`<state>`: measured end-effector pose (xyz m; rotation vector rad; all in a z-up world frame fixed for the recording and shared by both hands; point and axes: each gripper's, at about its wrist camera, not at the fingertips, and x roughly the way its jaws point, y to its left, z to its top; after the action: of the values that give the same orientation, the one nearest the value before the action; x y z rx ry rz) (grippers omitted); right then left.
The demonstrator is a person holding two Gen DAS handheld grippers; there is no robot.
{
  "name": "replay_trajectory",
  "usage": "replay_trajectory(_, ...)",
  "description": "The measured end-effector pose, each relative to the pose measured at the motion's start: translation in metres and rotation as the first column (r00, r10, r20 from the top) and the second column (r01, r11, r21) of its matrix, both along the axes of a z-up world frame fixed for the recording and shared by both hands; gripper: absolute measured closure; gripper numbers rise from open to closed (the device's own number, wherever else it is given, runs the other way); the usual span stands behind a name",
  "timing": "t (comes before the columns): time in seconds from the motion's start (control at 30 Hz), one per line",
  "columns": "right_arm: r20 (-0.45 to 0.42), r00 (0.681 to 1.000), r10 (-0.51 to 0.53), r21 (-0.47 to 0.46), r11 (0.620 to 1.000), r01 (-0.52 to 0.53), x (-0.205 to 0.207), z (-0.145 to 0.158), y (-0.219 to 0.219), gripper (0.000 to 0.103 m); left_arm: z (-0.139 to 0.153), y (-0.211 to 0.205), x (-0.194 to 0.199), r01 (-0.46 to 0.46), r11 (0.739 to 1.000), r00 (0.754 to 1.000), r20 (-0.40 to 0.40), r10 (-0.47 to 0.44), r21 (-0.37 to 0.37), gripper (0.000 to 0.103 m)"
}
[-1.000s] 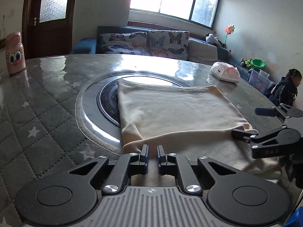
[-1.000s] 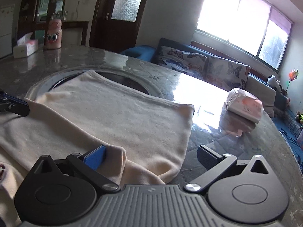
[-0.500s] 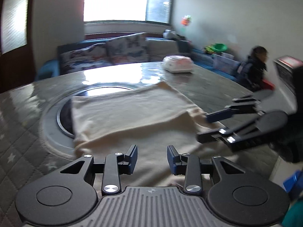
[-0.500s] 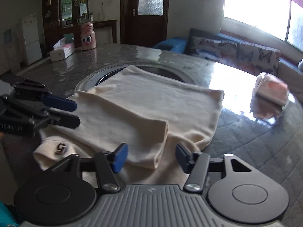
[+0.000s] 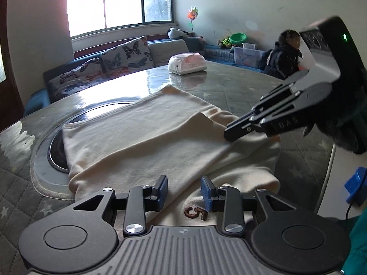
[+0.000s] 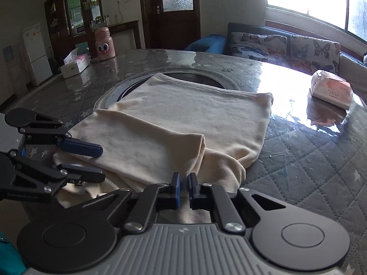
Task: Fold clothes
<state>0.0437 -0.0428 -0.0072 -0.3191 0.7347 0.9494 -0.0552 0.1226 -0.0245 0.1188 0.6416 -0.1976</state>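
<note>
a soft, cream knit garment (image 6: 183, 114) is laid partly folded on the quilted, star-printed table (image 6: 309, 160), over its round metal inset. a brown embroidered "5" (image 5: 196, 213) is seen at the near edge. the right gripper (image 6: 183, 184) is pinched shut on a fold of cloth; the left gripper (image 5: 183, 190) is narrowing, pads apart over the cloth.

Daylight pouring through the window (image 5: 119, 2) ahead of me, blown out white, hard glare on the glossy counter (image 6: 286, 75), room corners dim, my hand-held gripper bodies in shadow, fisheye bending the edges, frames sharp.
</note>
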Motion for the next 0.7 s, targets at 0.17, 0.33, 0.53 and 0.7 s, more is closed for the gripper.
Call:
replay_trajectory(0.17, -0.002, 1.000, 0.005, 0.003, 1.000, -0.005, -0.002, 0.005, -0.001, 0.100, -0.001, -0.001, 0.003, 0.007, 1.000, 1.000, 0.003, -0.007, -0.003, 0.095)
replay_trajectory(0.33, -0.014, 1.000, 0.007, 0.020, 1.000, -0.007, -0.004, 0.012, -0.003, 0.101, 0.005, 0.004, -0.002, -0.004, 1.000, 1.000, 0.013, 0.004, -0.026, 0.102)
replay_trajectory(0.53, -0.030, 0.999, 0.017, 0.021, 1.000, -0.016, -0.009, 0.015, -0.007, 0.101, 0.010, 0.011, -0.009, -0.012, 0.999, 1.000, 0.010, 0.013, -0.046, 0.102)
replay_trajectory(0.7, -0.012, 1.000, -0.015, 0.011, 1.000, 0.016, -0.008, 0.011, -0.007, 0.093, 0.010, 0.002, -0.003, 0.017, 1.000, 1.000, 0.018, -0.017, -0.026, 0.096)
